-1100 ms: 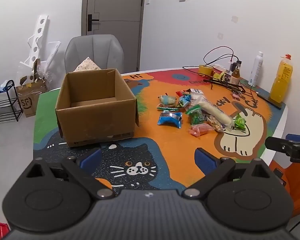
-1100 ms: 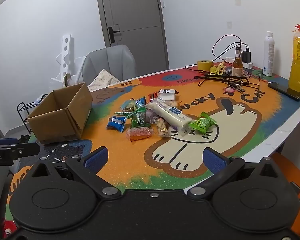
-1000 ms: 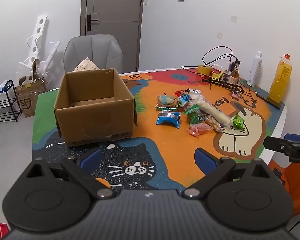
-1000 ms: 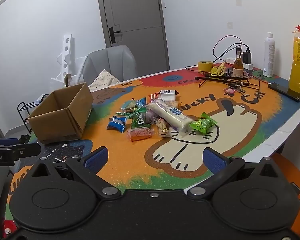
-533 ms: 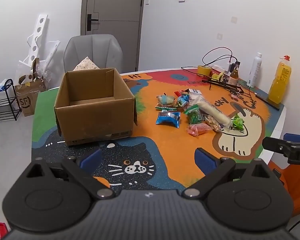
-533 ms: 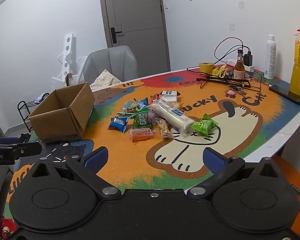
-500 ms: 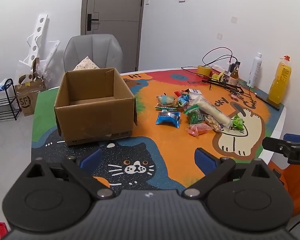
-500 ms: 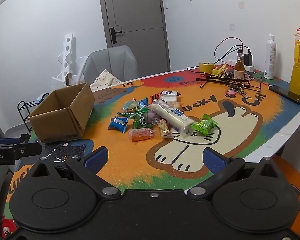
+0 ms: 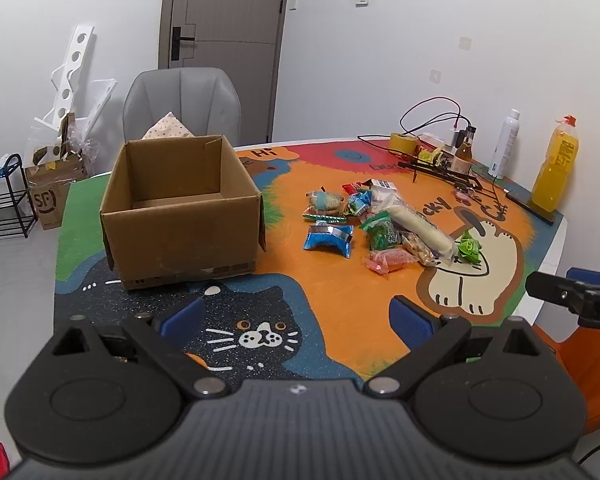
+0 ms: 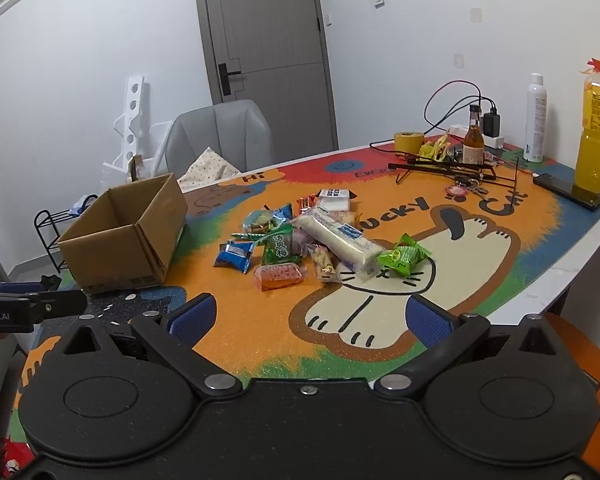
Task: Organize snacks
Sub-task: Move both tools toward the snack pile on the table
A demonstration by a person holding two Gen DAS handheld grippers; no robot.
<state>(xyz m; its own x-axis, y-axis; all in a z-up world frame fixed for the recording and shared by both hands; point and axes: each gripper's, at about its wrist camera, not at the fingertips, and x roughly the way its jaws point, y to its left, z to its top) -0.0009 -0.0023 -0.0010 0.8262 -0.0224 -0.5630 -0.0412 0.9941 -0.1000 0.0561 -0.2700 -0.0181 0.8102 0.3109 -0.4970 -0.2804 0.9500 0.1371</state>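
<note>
**Entry: snack sorting, opening position**

- Left gripper [image 9: 296, 316]: jaws spread wide, nothing between the blue pads; held above the near table edge. Over the last second it has barely drifted, with no approach begun.
- Right gripper [image 10: 308, 316]: jaws likewise wide and empty. Its view has crept slightly toward the pile, a small advance only.
- Cardboard box [image 9: 180, 216]: open-topped, upright, ahead and to the left of the left gripper; what shows of its inside is bare. Unmoved.
- Snack pile [image 10: 312, 240]: ahead of the right gripper, well apart from the box, none yet lifted. Contents:
  - blue packet [image 10: 234, 256], nearest the box
  - green plum packet [image 10: 280, 246]
  - pink packet [image 10: 278, 276], closest to the right gripper
  - long white roll pack [image 10: 340, 238], lying across the heap
  - bright green wrapped sweet [image 10: 404, 256], at the pile's right edge
- Table mat [image 10: 380, 320]: cartoon cat print, under everything.
- Beyond the pile: yellow bottle [image 10: 596, 128], white spray can [image 10: 536, 120], tape roll [image 10: 408, 142].

Reading — little has changed, so the task appears still at its start; the likely first pick is the pink or blue packet.
</note>
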